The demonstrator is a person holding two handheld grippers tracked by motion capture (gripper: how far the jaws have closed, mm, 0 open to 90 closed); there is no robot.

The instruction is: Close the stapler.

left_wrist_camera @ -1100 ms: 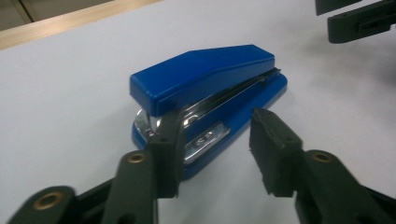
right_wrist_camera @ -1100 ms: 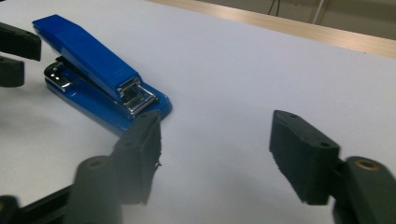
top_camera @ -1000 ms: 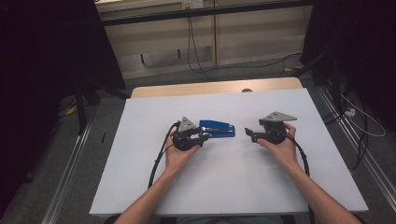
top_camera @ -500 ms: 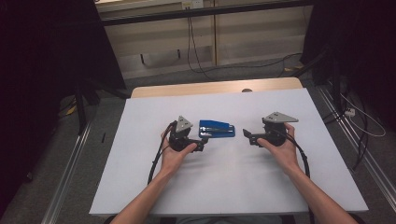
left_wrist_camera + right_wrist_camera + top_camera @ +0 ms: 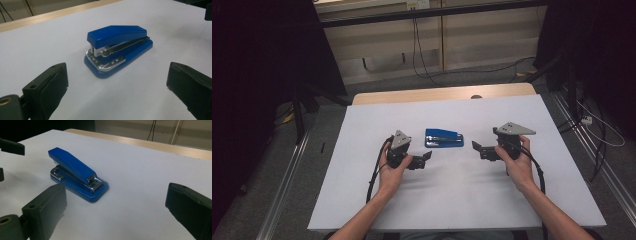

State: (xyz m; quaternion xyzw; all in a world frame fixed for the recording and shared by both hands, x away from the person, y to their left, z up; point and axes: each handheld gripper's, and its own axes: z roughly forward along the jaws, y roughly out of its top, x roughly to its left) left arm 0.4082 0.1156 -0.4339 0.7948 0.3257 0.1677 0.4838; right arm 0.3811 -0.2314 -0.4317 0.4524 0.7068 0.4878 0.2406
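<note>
Blue stapler [image 5: 443, 138] on white table [image 5: 362, 190], between open grippers.

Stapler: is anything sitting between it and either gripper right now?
Nothing visible. The blue stapler lies alone on the white table, between the left gripper and the right gripper. Both are open and apart from it, and each gripper view shows bare tabletop between the jaws and the stapler.

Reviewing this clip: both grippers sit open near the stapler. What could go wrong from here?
The blue stapler lies loose on the smooth white table, so a one-sided push from the left gripper could slide it away. Its sloped top could slip between closing jaws. If the right gripper closes in too, the two might collide, as they face each other across it.
</note>
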